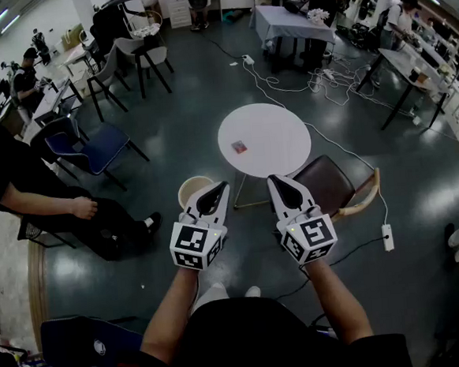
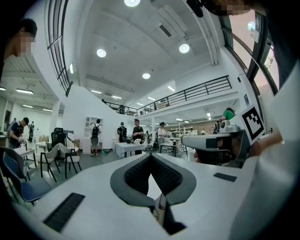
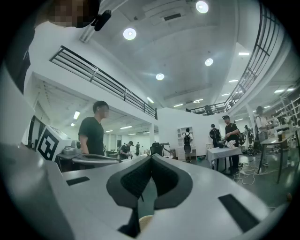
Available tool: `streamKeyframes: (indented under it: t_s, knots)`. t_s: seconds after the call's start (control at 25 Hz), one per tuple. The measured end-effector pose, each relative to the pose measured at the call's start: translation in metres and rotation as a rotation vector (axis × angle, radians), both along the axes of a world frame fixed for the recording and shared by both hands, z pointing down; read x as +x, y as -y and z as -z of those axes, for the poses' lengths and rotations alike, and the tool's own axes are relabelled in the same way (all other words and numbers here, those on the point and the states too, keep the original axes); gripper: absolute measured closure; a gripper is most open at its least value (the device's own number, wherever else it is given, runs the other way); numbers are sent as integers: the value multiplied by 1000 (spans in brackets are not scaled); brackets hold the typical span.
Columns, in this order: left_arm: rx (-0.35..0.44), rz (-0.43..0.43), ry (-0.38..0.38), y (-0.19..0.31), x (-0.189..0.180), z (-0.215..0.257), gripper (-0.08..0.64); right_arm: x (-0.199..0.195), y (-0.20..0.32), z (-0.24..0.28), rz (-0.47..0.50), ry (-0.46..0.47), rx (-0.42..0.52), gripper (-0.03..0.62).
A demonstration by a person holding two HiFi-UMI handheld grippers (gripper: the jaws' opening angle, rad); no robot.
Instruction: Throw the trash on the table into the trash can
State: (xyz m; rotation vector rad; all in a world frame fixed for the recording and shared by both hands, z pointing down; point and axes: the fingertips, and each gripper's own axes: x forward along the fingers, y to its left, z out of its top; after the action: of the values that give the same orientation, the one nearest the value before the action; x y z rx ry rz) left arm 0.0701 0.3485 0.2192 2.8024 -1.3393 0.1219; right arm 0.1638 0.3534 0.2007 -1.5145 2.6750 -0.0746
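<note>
Task not yet started, by the look of it. One small reddish piece of trash [image 1: 239,146] lies flat on the round white tabletop [image 1: 280,127], a little left of the middle and well in from every edge; nothing else shows on it. Cream trash can [image 1: 194,191] stands on the floor just off the tabletop's near-left edge, open-topped; contents can't be made out. Left tool [image 1: 218,194] hangs above the can, right tool [image 1: 279,187] over the near edge of the tabletop. Both are well short of the trash, and both have jaws closed tip to tip with nothing between them, which each gripper view confirms. All remains: reach in, pick up the piece, carry it the short way to the can, release. Surface is smooth, bare and matte white on a thin pedestal. The room is a large open hall with a dark glossy floor, a brown chair [image 1: 333,186] tucked at the tabletop's near-right, a blue chair [image 1: 92,146] off left, loose white cables [image 1: 332,79] beyond, other work tables, several people about and a railed mezzanine overhead.
</note>
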Motion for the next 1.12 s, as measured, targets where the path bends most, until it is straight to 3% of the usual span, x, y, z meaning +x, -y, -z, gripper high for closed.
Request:
streamKeyframes:
  t_s: [0.6, 1.12]
  knots:
    - [3, 35, 4, -3, 7, -7, 548, 7, 2, -7, 34, -8, 4, 575]
    - [-2, 32, 1, 34, 7, -14, 548, 4, 40, -18, 32, -33, -8, 575]
